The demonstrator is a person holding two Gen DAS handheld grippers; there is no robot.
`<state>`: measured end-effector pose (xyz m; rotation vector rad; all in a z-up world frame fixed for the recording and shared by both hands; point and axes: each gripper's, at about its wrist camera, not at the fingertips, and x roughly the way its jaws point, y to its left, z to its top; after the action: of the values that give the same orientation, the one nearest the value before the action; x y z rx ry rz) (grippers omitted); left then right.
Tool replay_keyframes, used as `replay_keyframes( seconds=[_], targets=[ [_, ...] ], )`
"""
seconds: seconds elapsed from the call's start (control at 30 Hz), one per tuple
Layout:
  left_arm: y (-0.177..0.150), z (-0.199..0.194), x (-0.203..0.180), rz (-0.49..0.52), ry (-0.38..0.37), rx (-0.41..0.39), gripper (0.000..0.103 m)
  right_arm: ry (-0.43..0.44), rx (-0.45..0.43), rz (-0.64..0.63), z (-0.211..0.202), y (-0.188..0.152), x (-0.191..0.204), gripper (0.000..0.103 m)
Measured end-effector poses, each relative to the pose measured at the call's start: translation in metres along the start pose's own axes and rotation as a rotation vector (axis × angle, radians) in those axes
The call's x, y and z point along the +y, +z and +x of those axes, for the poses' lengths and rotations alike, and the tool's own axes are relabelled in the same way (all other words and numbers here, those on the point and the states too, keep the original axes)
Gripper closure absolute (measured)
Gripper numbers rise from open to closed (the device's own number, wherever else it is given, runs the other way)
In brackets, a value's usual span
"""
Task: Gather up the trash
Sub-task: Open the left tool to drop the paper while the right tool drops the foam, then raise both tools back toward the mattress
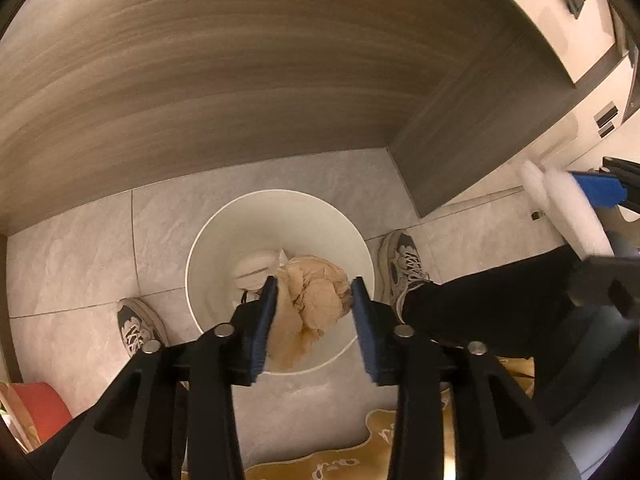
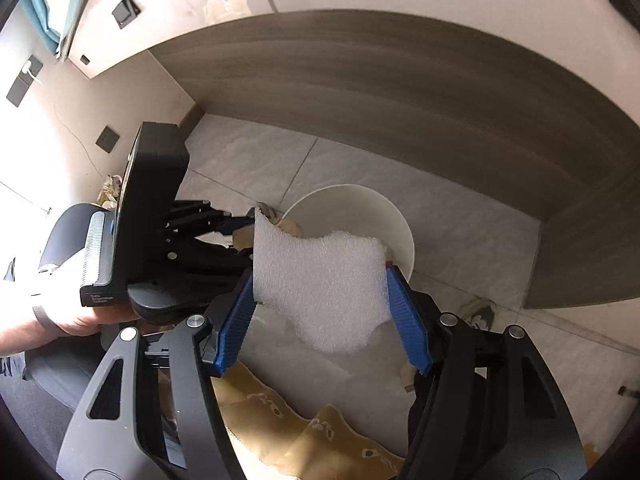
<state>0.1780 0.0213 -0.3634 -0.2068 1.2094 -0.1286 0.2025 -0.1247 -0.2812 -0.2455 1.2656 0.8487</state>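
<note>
A white round bin [image 1: 224, 216] stands on the tiled floor, directly under my left gripper [image 1: 314, 288]. A crumpled brown paper wad [image 1: 316, 300] lies in the bin's mouth in line with the gap between the spread blue pads, which do not press on it. A pale crumpled piece [image 1: 256, 268] sits deeper in the bin. My right gripper [image 2: 320, 278] is shut on a white foam sheet [image 2: 320, 280], held just short of the bin [image 2: 384, 216]. The foam sheet [image 1: 560, 208] also shows at the right edge of the left wrist view.
A grey wood-grain cabinet panel [image 1: 240, 80] rises right behind the bin. The person's sneakers [image 1: 404, 268] [image 1: 136, 324] stand on either side of it. A yellow rug [image 2: 280, 420] lies on the near floor. A red object [image 1: 40, 404] sits at lower left.
</note>
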Motion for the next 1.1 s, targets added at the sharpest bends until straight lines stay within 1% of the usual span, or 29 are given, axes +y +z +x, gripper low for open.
replay_keyframes(
  seconds=[0.03, 0.07, 0.1, 0.17, 0.2, 0.3, 0.43, 0.53, 0.7, 0.73, 0.8, 0.83, 0.87, 0.97, 1.1],
  targets=[
    [0.002, 0.001, 0.0, 0.0, 0.009, -0.004, 0.042, -0.001, 0.004, 0.002, 0.002, 0.0, -0.002, 0.042],
    [0.003, 0.003, -0.002, -0.006, 0.022, -0.01, 0.022, -0.001, 0.007, 0.005, 0.004, 0.0, -0.003, 0.042],
    [0.003, 0.006, -0.003, -0.016, 0.033, -0.018, 0.014, -0.001, 0.011, 0.009, 0.006, 0.003, -0.001, 0.042],
    [0.006, 0.007, -0.002, -0.026, 0.031, -0.011, 0.012, -0.004, 0.015, 0.015, 0.009, 0.005, -0.004, 0.042],
    [0.008, 0.007, 0.001, -0.029, 0.037, -0.002, 0.009, -0.006, 0.015, 0.019, 0.01, 0.005, -0.006, 0.042],
    [0.014, 0.002, 0.01, -0.061, 0.074, 0.002, 0.007, -0.008, 0.013, 0.024, 0.012, 0.008, -0.011, 0.042],
    [0.013, -0.018, 0.034, -0.121, 0.081, -0.012, 0.006, -0.022, 0.025, 0.023, 0.02, 0.011, -0.013, 0.042],
    [0.014, -0.033, 0.051, -0.148, 0.098, -0.025, 0.006, -0.019, 0.047, 0.022, 0.03, 0.014, -0.014, 0.042],
    [0.013, -0.052, 0.075, -0.197, 0.112, -0.061, 0.006, -0.043, 0.081, -0.05, 0.051, 0.018, 0.004, 0.041],
    [0.013, -0.054, 0.079, -0.205, 0.11, -0.066, 0.006, -0.044, 0.088, -0.065, 0.055, 0.019, 0.008, 0.04],
    [0.014, -0.056, 0.084, -0.219, 0.11, -0.074, 0.006, -0.055, 0.097, -0.089, 0.065, 0.022, 0.014, 0.027],
    [0.014, -0.059, 0.086, -0.223, 0.11, -0.076, 0.006, -0.06, 0.099, -0.099, 0.066, 0.024, 0.017, 0.018],
    [0.015, -0.061, 0.088, -0.226, 0.109, -0.078, 0.006, -0.07, 0.093, -0.107, 0.066, 0.027, 0.02, 0.014],
    [0.016, -0.067, 0.089, -0.223, 0.103, -0.09, 0.006, -0.091, 0.07, -0.114, 0.059, 0.034, 0.017, 0.012],
    [0.016, -0.079, 0.083, -0.193, 0.112, -0.127, 0.006, -0.105, 0.032, -0.101, 0.035, 0.04, 0.006, 0.01]
  ],
)
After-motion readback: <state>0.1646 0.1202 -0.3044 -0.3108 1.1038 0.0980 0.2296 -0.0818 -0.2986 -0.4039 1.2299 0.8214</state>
